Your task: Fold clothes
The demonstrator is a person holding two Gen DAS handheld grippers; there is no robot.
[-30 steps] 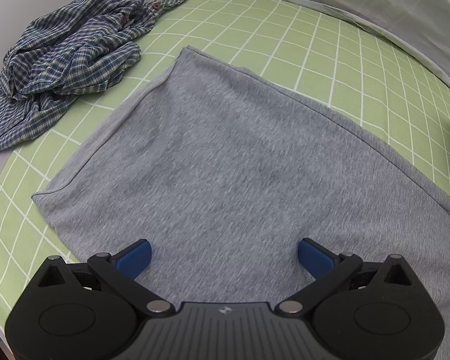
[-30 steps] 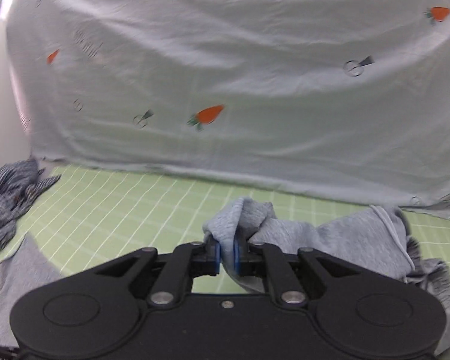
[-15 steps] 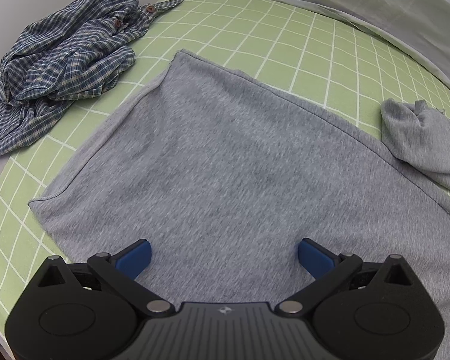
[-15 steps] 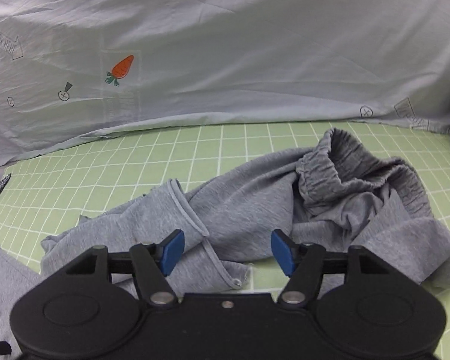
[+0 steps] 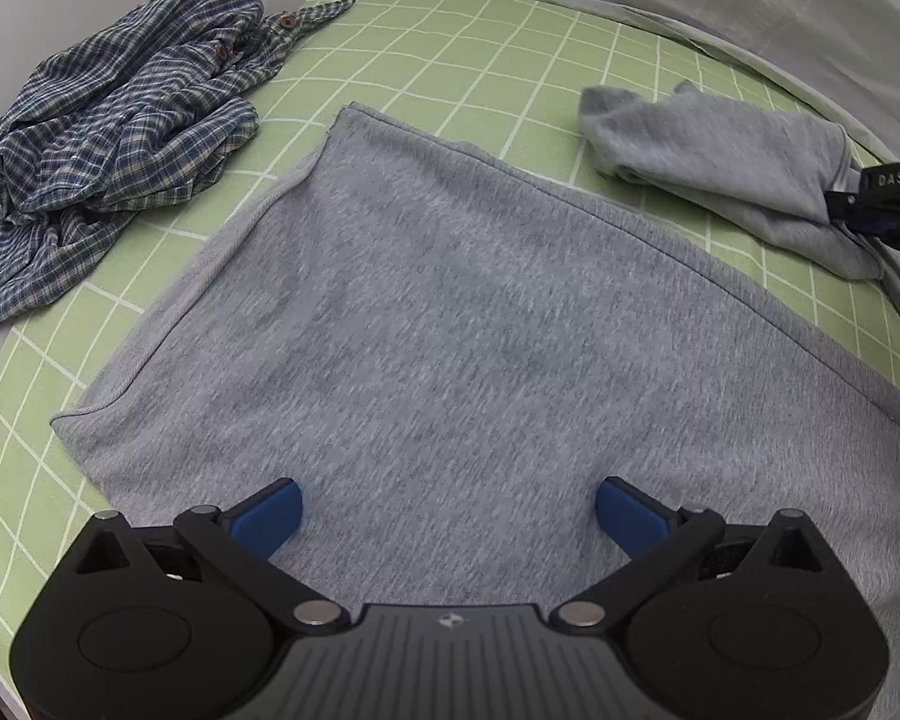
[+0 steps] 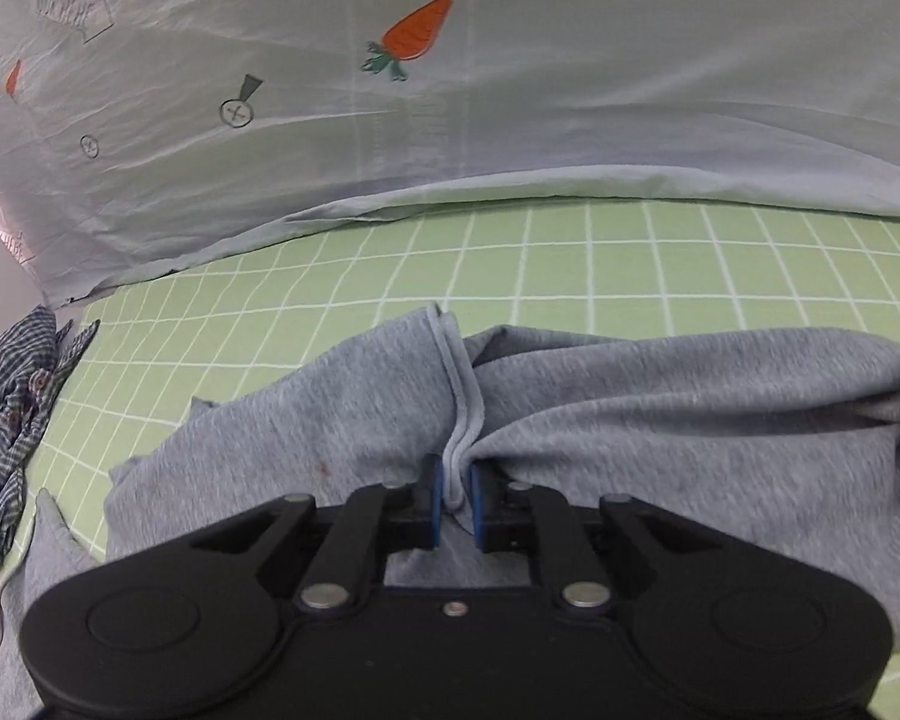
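Nearest us, our left gripper [image 5: 449,510] hangs wide apart over the flat part of the grey garment [image 5: 450,324], its blue pads seemingly just above the cloth, though contact is hard to judge. Our right gripper [image 6: 453,501] has just been closing and now pinches a hemmed fold of the same garment's bunched end [image 6: 630,408] between its pads. The flat part's far hem lies straight, with bare green checked sheet [image 5: 480,78] beyond it. A crumpled plaid shirt [image 5: 120,120] sits apart at the far left. Behind everything rises a pale carrot-print cover [image 6: 450,90].
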